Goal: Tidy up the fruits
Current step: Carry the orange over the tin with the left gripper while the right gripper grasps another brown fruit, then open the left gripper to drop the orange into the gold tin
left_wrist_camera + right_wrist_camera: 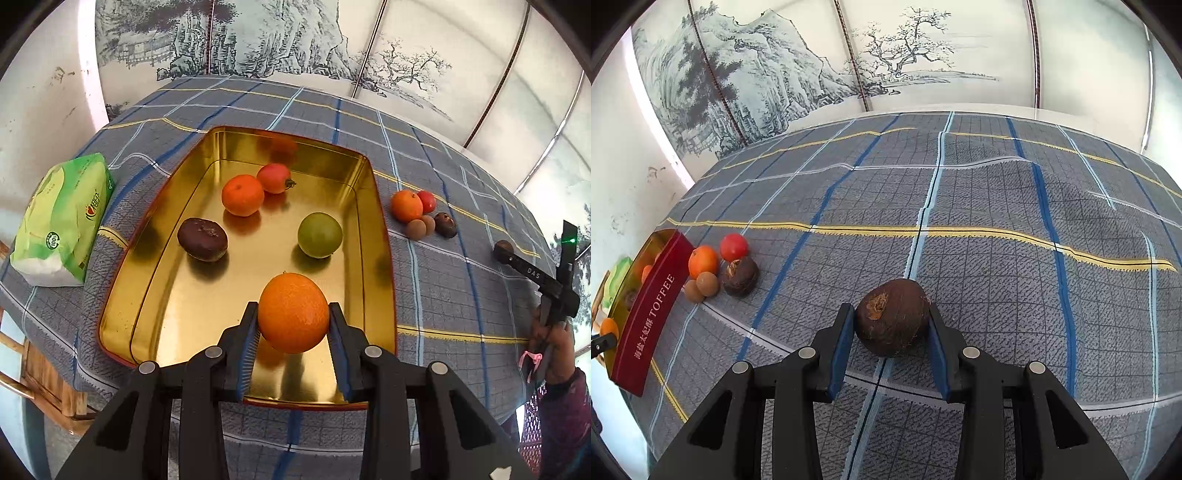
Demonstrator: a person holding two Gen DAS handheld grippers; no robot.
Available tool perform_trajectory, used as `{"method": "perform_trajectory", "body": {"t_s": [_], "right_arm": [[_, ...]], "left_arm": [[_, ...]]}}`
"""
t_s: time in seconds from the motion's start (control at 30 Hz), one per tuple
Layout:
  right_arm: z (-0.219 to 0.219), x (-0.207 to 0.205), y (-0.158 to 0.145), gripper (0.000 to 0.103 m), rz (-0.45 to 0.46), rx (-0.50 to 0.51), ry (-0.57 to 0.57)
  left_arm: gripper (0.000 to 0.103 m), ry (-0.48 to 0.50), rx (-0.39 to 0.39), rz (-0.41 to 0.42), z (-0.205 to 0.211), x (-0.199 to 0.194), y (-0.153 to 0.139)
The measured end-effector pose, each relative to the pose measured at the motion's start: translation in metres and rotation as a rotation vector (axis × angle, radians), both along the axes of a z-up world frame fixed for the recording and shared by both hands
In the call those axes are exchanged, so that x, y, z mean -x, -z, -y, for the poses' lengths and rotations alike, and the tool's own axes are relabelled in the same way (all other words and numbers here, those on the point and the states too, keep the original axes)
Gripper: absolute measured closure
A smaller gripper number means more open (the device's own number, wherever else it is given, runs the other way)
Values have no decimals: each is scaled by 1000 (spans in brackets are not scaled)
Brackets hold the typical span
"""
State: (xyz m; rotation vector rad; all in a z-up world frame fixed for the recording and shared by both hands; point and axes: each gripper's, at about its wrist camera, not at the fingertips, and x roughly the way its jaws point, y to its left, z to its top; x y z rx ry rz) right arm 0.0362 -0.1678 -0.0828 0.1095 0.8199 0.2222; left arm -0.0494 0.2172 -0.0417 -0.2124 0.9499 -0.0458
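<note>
**Both grippers loaded, tin partly filled**

Clamped between the pads of the left gripper [293, 321], an orange [293, 312] hangs over the near end of the gold tin [384, 258], at about 6 o'clock of its floor. Whether it rests on the tin's floor or hangs just above it is hard to judge from this angle.

Four fruits lie in the tin already: a green fruit [320, 234] toward 3 o'clock, a dark brown fruit [202, 239] at 9 o'clock, and a small orange [242, 195] touching a red fruit [275, 178] near 12 o'clock.

Left to move, by my reading, is a cluster on the checked tablecloth [997, 192], just beside the tin's right wall: one orange fruit [703, 261], one red one [733, 247], two small tan ones [707, 283] and a dark one [740, 276]. So the job looks about half done.

Well apart from that cluster, the right gripper [892, 325] is closed on a brown, rough-skinned fruit [892, 317] low over the cloth, at 3 o'clock from the tin.

Both grippers tilt steeply downward. In the left wrist view a hand [550, 343] grasps the right gripper's handle at the frame's right edge.
</note>
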Motion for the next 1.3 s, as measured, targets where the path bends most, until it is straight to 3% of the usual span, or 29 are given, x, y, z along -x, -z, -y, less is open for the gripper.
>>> {"method": "perform_trajectory", "body": {"t_s": [0.33, 1.13, 1.3], "right_arm": [[-1, 0, 0, 64, 0, -1, 0], [-2, 0, -1, 64, 0, 6, 2], [-2, -1, -1, 64, 0, 7, 2]], "left_arm": [[71, 5, -22, -1, 3, -8, 6], [71, 3, -180, 62, 17, -9, 1], [59, -11, -220, 69, 21, -7, 2]]}}
